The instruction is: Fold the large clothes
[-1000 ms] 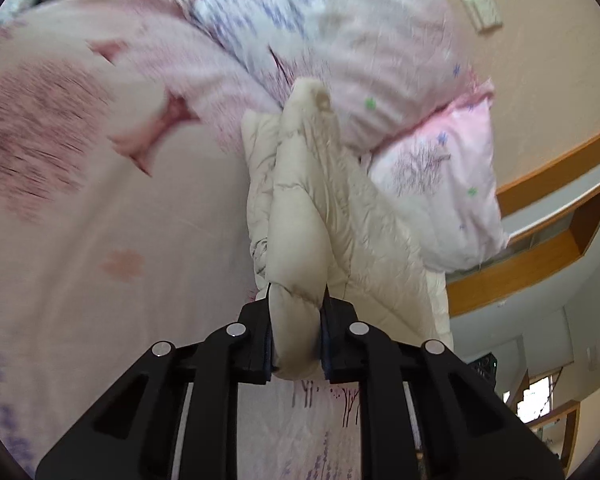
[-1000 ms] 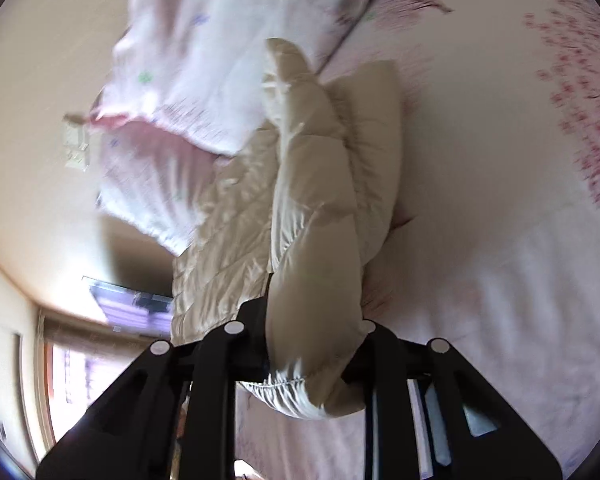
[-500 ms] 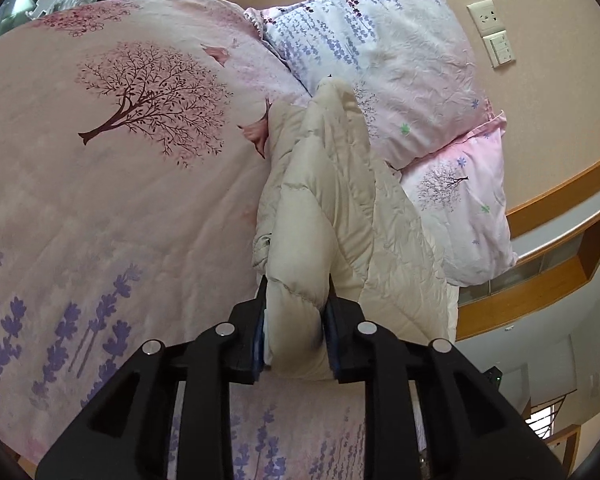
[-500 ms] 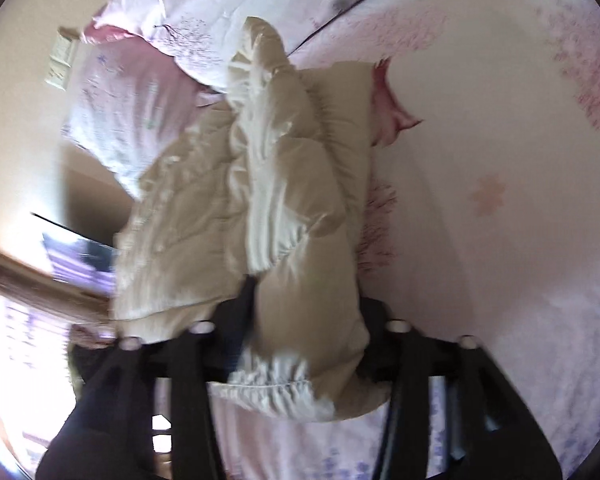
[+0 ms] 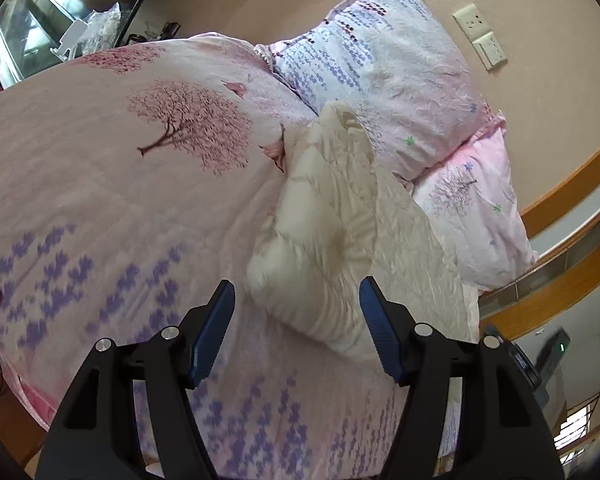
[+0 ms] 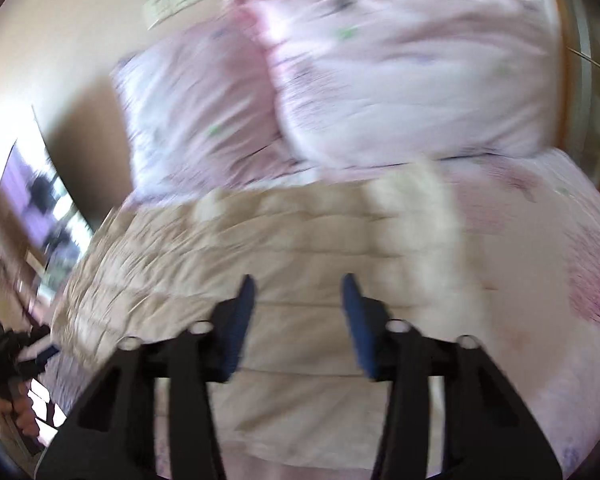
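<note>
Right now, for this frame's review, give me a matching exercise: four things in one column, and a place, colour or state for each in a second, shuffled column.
Things:
1. cream puffer jacket
2. left hand-held gripper
3. wall sockets
4. bedspread

Descriptions:
A. on the beige wall above the pillows
B. pink, printed with trees and purple flowers
C. jaws open, blue pads clear of the fabric
D. lying folded on the bed beside the pillows

Pairs: 1-D, 2-C, 3-A, 4-B
</note>
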{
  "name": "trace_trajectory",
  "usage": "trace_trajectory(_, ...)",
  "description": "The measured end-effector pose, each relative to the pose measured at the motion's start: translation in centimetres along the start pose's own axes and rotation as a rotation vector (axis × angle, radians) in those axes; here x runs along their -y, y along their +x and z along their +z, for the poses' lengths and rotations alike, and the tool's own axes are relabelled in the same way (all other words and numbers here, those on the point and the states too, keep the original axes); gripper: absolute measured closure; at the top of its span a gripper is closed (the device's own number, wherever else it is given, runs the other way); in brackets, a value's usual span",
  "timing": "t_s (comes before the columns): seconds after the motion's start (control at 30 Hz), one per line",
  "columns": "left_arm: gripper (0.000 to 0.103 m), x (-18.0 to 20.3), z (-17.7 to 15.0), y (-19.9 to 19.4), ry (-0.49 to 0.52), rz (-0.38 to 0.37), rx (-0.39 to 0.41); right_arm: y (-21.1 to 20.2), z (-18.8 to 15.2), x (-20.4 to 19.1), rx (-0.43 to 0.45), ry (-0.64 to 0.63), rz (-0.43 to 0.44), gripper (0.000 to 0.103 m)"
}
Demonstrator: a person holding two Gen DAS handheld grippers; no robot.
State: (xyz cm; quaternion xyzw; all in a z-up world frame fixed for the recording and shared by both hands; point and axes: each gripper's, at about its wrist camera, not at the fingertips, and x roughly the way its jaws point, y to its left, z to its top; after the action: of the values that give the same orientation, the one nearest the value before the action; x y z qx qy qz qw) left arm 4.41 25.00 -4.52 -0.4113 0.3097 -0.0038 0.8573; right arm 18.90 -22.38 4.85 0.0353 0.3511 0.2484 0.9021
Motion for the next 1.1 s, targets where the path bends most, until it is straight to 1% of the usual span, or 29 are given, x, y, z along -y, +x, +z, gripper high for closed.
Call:
trace_trajectory(0.07,0.038,0.6,-0.7,0.0,0.014,0.000,-0.013,1.1,-0.1,-2.0,-0.011,-0.030,0.013,0.072)
trace_trajectory(0.17,0.038,1.4,-1.6,0.6,0.031,-0.006,-0.040,2.2,-0.2,-3.8,-0.022,-0.052,0.018,0.073)
trace_trajectory(0.27,0.038,2.0,-2.0,1.5,0.035,-0.026,-0.063,2.8,-0.3,-4.3,-0.031,-0.056,0.024,0.073)
trace_trajectory(0.43,0.037,2.2,-2.2,2.8,0.010,-0.033,-0.083,3.5,-0.7,-5.1,-0.036,-0.071,0.010,0.073)
trace_trajectory(0.63,0.034,1.9,-2.1,3.6,-0.024,0.004,-0.059,6.3,-1.9,-5.3,-0.115,-0.083,-0.045,0.072)
trace_trajectory(0.73,0.034,1.6,-1.7,3.8,-0.060,0.012,-0.039,6.9,-2.4,-5.7,-0.125,-0.110,-0.072,0.072)
trace_trajectory(0.87,0.032,1.4,-0.9,4.2,-0.109,0.011,-0.013,7.4,-2.9,-5.9,-0.135,-0.120,-0.084,0.072)
trace_trajectory(1.1,0.032,1.2,0.6,5.3,-0.185,0.002,0.042,7.9,-3.7,-6.4,-0.124,-0.164,-0.116,0.072)
